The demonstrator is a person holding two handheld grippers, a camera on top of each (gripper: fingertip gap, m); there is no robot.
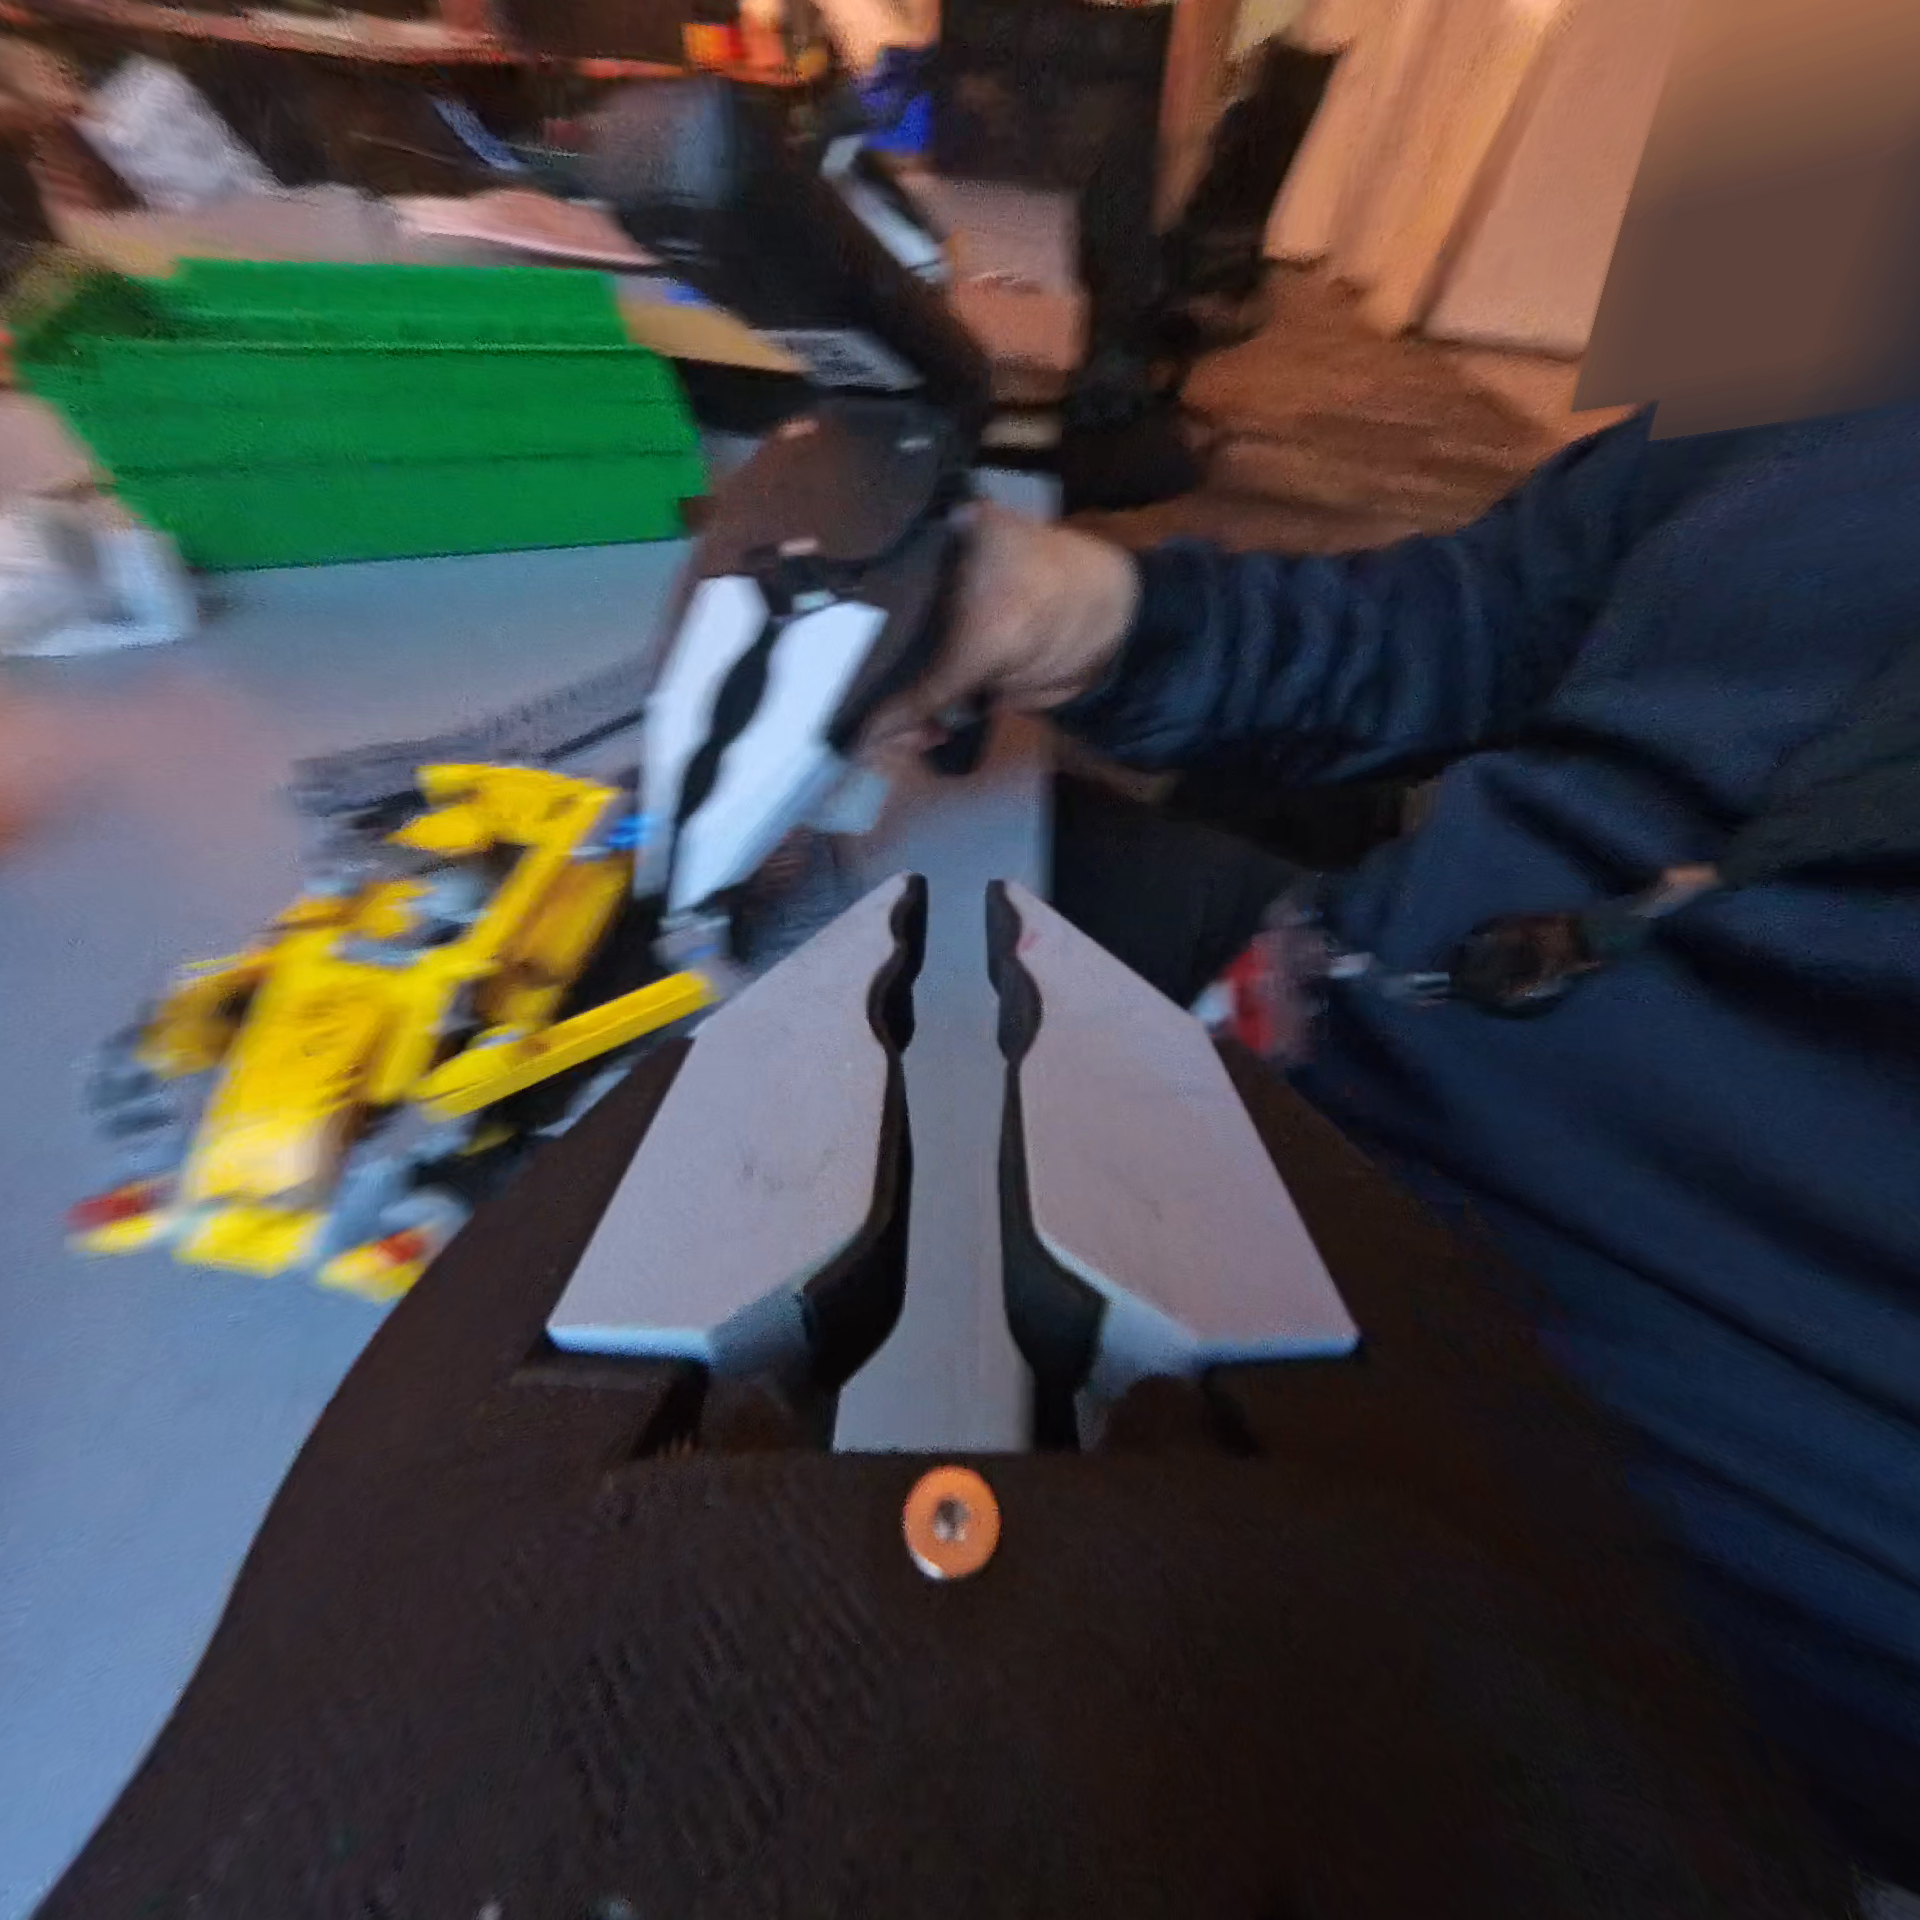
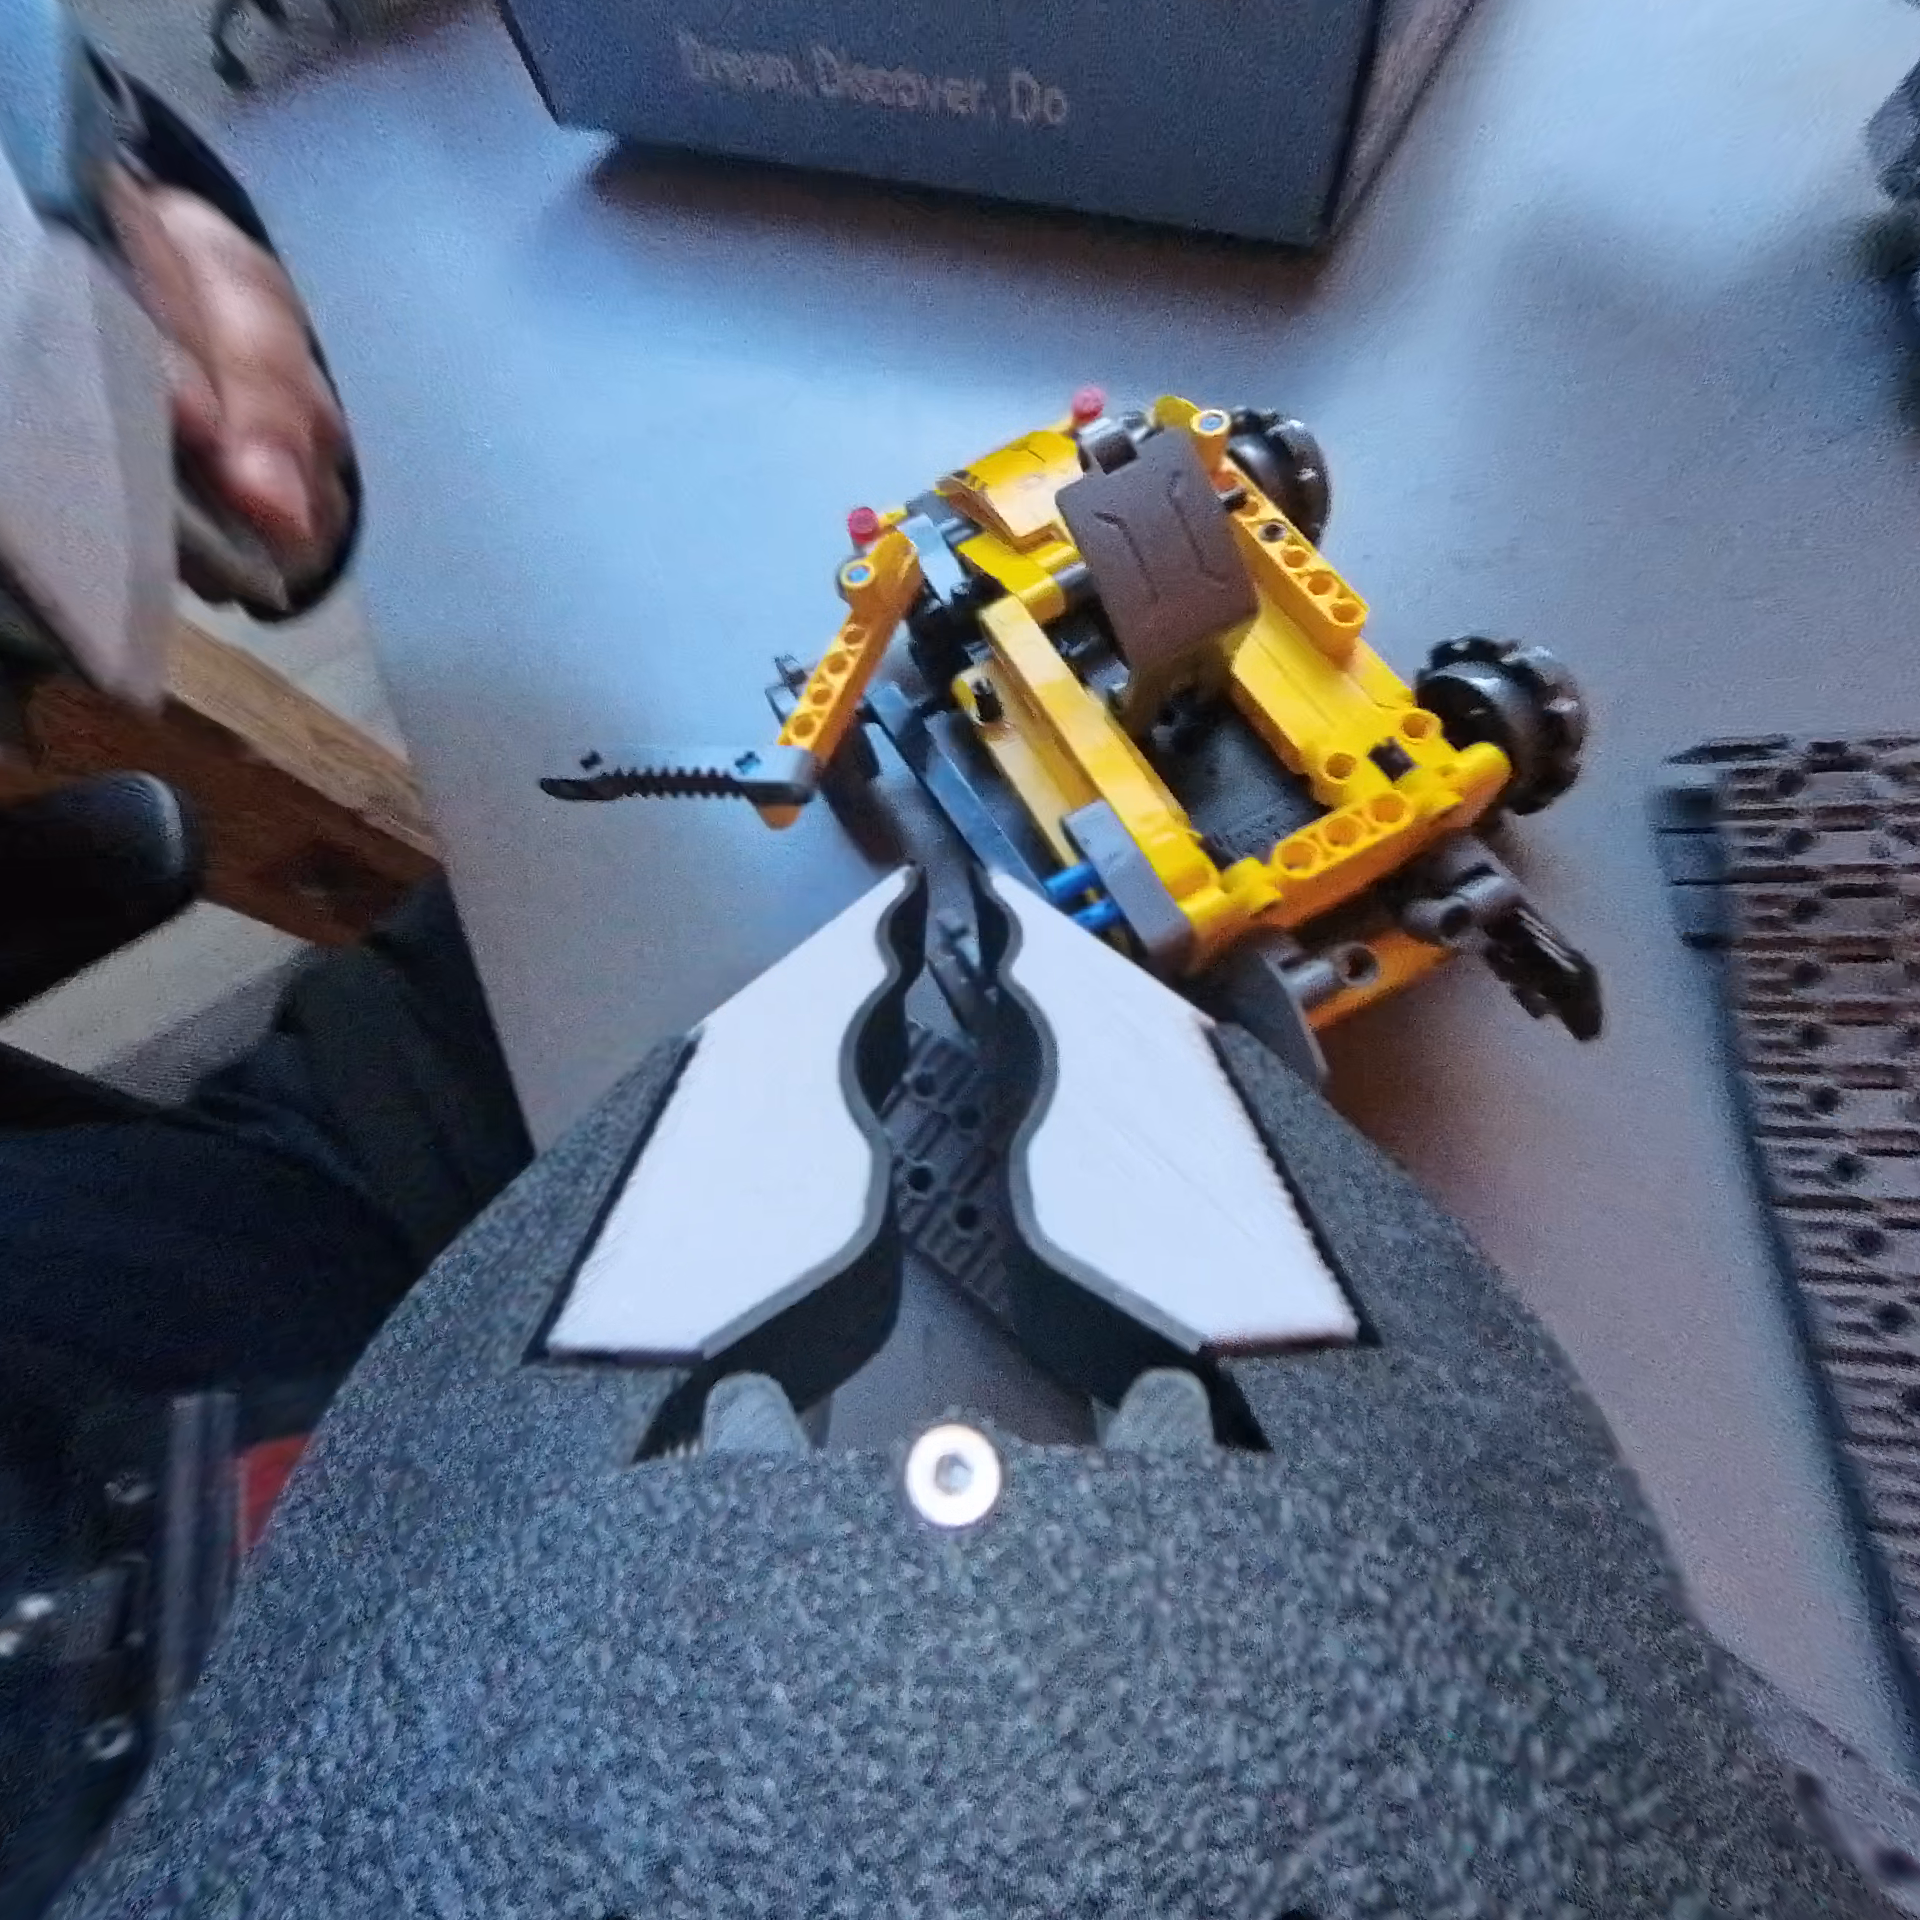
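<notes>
Two tongs: left tongs (image 1: 956, 894) slightly parted, empty, right tongs (image 2: 956, 883) seemingly gripping yellow brick-built vehicle (image 2: 1195, 707).

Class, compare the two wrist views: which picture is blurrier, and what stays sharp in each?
Left wrist view: heavy motion blur smears the yellow toy vehicle and green stack; only the left hand-held gripper stays crisp. Right wrist view: the vehicle is fairly sharp, edges softer, with wide-angle bending.

Pale lettering on grey box (image 2: 935, 135)
</notes>
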